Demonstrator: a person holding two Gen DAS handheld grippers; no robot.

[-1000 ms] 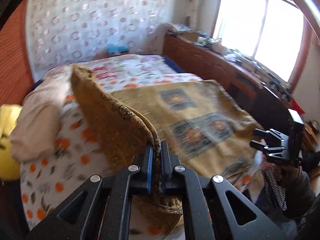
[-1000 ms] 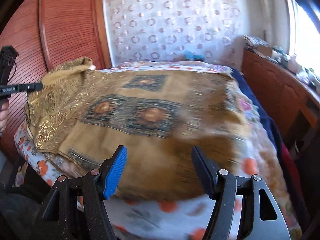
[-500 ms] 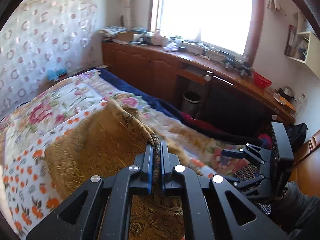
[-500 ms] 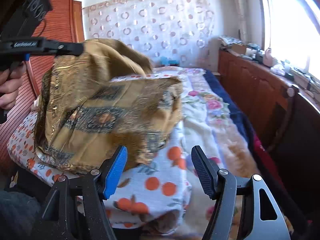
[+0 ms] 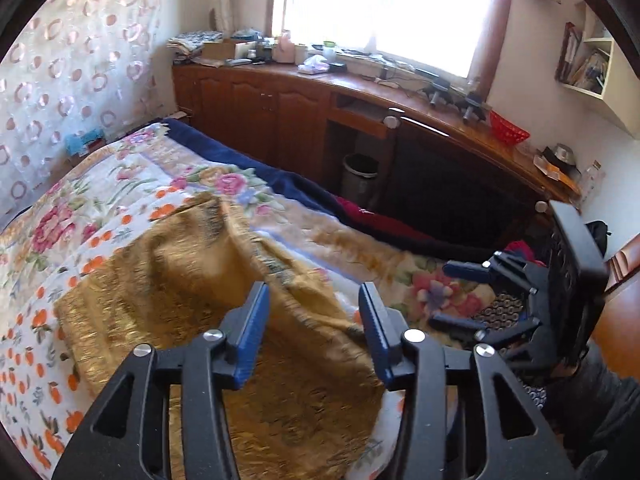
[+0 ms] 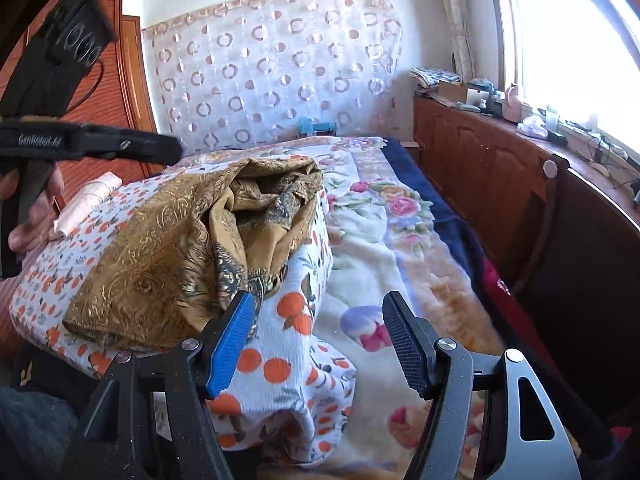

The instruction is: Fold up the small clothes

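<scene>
**Gold cloth released on the bed, both tongs open**

While the gold patterned cloth [image 5: 208,320] lies folded over on the bed [image 5: 120,184], the left tongs [image 5: 310,320] hover just above it. Their jaws have just been opening and now stand apart; the cloth shows below the gap, and the blue pads [image 5: 252,332] do not press on it. Seen from the right wrist, the cloth [image 6: 172,248] rests in a loose, rumpled heap on an orange-printed white sheet [image 6: 296,312], near the bed's near left corner. The right tongs [image 6: 316,340] stand wide open and hold nothing, above the sheet and a floral blanket [image 6: 400,216], just to the right of the cloth's edge. A person's hand [image 6: 36,208] grips the handle of the left tool. A wooden cabinet [image 5: 280,108] runs along the bed under a bright window [image 5: 384,4].
</scene>
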